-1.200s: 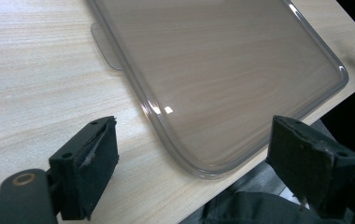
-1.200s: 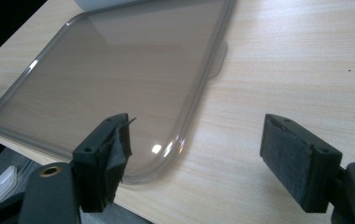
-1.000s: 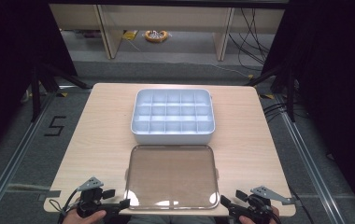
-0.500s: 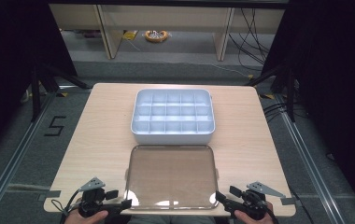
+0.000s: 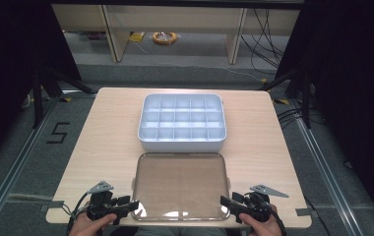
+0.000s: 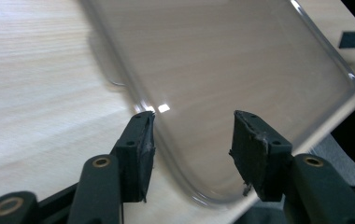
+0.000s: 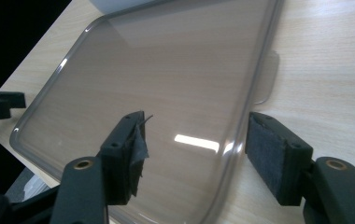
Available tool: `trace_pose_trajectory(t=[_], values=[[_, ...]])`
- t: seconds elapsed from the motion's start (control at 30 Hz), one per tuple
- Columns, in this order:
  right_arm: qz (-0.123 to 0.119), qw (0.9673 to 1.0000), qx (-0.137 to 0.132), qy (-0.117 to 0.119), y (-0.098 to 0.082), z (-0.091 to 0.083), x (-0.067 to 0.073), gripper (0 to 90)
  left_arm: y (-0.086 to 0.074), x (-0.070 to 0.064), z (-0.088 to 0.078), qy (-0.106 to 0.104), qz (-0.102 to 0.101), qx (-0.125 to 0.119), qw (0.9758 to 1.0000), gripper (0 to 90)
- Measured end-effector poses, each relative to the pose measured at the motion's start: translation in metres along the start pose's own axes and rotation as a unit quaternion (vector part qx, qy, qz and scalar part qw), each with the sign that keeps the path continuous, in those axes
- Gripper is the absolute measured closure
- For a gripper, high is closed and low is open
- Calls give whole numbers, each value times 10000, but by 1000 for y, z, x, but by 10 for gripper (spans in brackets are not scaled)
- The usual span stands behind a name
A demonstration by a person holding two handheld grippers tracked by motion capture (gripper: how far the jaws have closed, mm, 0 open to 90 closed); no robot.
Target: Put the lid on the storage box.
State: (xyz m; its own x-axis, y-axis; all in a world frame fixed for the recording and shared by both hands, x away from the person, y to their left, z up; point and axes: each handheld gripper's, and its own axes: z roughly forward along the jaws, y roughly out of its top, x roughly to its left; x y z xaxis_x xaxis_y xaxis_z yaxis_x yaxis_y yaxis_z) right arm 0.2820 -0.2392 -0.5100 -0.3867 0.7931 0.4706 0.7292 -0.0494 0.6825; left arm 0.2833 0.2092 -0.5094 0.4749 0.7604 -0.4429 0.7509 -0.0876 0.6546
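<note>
A clear, brownish plastic lid [image 5: 180, 184] lies flat near the table's front edge. Behind it stands a white box [image 5: 181, 123] divided into several compartments. My left gripper [image 5: 128, 204] is at the lid's front left corner. In the left gripper view its jaws [image 6: 192, 140] straddle the lid's rim [image 6: 175, 158]; they have just been closing, and gaps still show at the pads. My right gripper [image 5: 227, 204] is at the front right corner. Its jaws [image 7: 199, 149] have also just been closing, one over the lid [image 7: 166, 84] and one outside the rim, not pressing.
The light wooden table [image 5: 101, 137] has bare wood on both sides of the box and lid. Its front edge runs just under both grippers. Dark floor, rails and cables surround it, with a shelf behind.
My right gripper has slid left to the lid's front right corner. Both grippers' jaws stand narrower than before. The lid and box have not moved.
</note>
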Motion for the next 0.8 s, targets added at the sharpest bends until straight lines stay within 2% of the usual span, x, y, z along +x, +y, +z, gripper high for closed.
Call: trace_pose_trajectory(t=[0.03, 0.1, 0.17, 0.2, 0.23, 0.27, 0.3, 0.33, 0.47, 0.53, 0.57, 0.6, 0.63, 0.67, 0.7, 0.73, 0.77, 0.8], values=[[0, 10000, 0, 0, 0, 0, 0, 397, 3, 4, 1, 27, 87, 124, 9999, 489], [65, 10000, 52, -33, 2, 4, 1, 404, 12, 10, 8, 33, 54, 216, 9997, 497], [35, 10000, 69, -26, 3, 6, 0, 406, 13, 10, 12, 46, 22, 269, 9996, 510], [59, 9999, 73, -49, 4, 8, 1, 408, 15, 9, 16, 137, 97, 322, 9993, 504], [247, 9996, 124, -37, 4, 7, 4, 408, 15, 9, 16, 137, 97, 322, 9993, 510], [247, 9996, 124, -37, 4, 7, 4, 408, 15, 8, 17, 174, 73, 291, 9994, 510], [230, 9996, 123, -60, 5, 9, 2, 419, 15, 9, 17, 204, 155, 325, 9991, 524], [95, 9998, 124, -110, 6, 9, -1, 424, 15, 8, 18, 219, 89, 279, 9993, 529], [79, 9999, 96, -109, 7, 12, -3, 438, 15, 10, 18, 211, -23, 261, 9994, 549], [148, 9998, 45, -127, 8, 13, -3, 438, 15, 10, 18, 231, -50, 225, 9995, 551], [427, 9990, 61, -122, 8, 13, -2, 450, 14, 9, 18, 255, -35, 207, 9995, 554], [427, 9990, 61, -122, 8, 13, -2, 450, 14, 9, 17, 224, 69, 260, 9994, 554], [548, 9984, 13, -105, 7, 13, -3, 471, 14, 9, 17, 221, 107, 280, 9993, 555], [507, 9986, -63, -166, 7, 13, -5, 490, 13, 8, 17, 190, 51, 256, 9995, 558], [362, 9991, -98, -204, 7, 12, -8, 487, 12, 6, 18, 183, 13, 230, 9996, 562], [319, 9990, -41, -322, 8, 12, -8, 477, 12, 7, 17, 150, 123, 308, 9993, 566], [404, 9986, 19, -343, 6, 13, -9, 479, 12, 6, 18, 164, 73, 264, 9995, 566], [364, 9987, -24, -361, 5, 15, -11, 484, 12, 6, 19, 192, 58, 250, 9995, 567]])
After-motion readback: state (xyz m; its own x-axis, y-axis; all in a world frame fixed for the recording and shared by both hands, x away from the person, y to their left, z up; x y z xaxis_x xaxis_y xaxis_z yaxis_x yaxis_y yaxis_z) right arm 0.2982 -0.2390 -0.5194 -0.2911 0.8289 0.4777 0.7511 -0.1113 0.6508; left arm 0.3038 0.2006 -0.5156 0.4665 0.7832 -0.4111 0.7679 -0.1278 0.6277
